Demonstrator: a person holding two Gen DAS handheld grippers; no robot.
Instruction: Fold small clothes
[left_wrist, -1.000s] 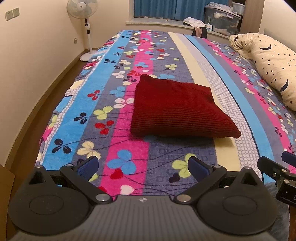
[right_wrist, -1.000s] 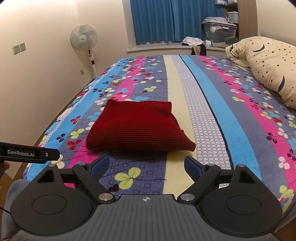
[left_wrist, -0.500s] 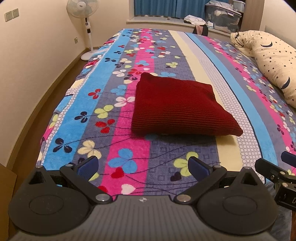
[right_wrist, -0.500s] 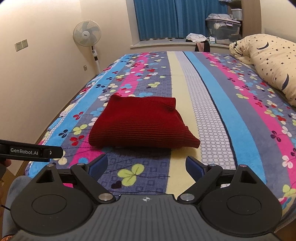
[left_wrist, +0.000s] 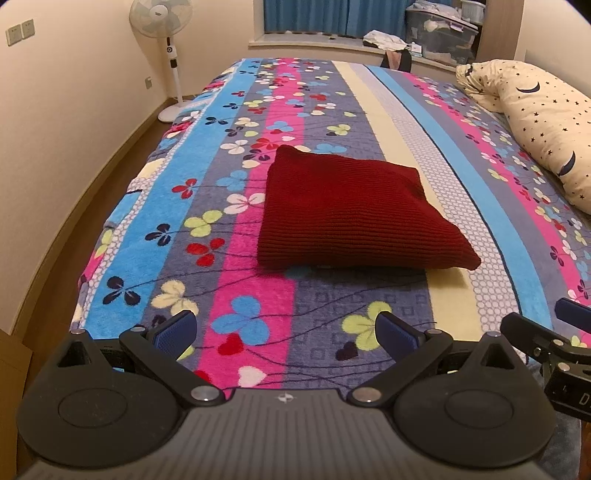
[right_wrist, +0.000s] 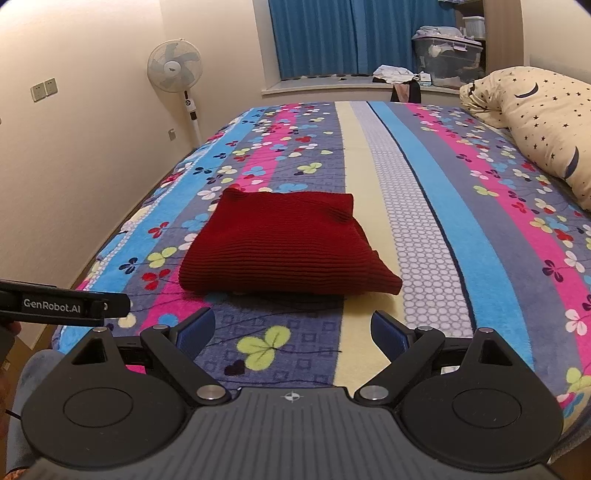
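A dark red knitted garment (left_wrist: 351, 214) lies folded in a neat square on the striped flowered blanket (left_wrist: 258, 110); it also shows in the right wrist view (right_wrist: 284, 247). My left gripper (left_wrist: 284, 332) is open and empty, held back near the bed's near edge, well short of the garment. My right gripper (right_wrist: 291, 330) is open and empty too, also short of the garment. The right gripper's side shows at the right edge of the left wrist view (left_wrist: 546, 339). The left gripper's side shows at the left of the right wrist view (right_wrist: 62, 304).
A cream pillow with stars and moons (left_wrist: 535, 122) lies at the right side of the bed. A standing fan (right_wrist: 175, 72) is by the left wall. Blue curtains (right_wrist: 332, 33) and storage boxes (right_wrist: 447, 59) are at the far window sill. Wooden floor runs along the bed's left.
Both grippers have drawn slightly back and tilted up, so more of the far room shows. The folded garment has not moved. Both stay open.
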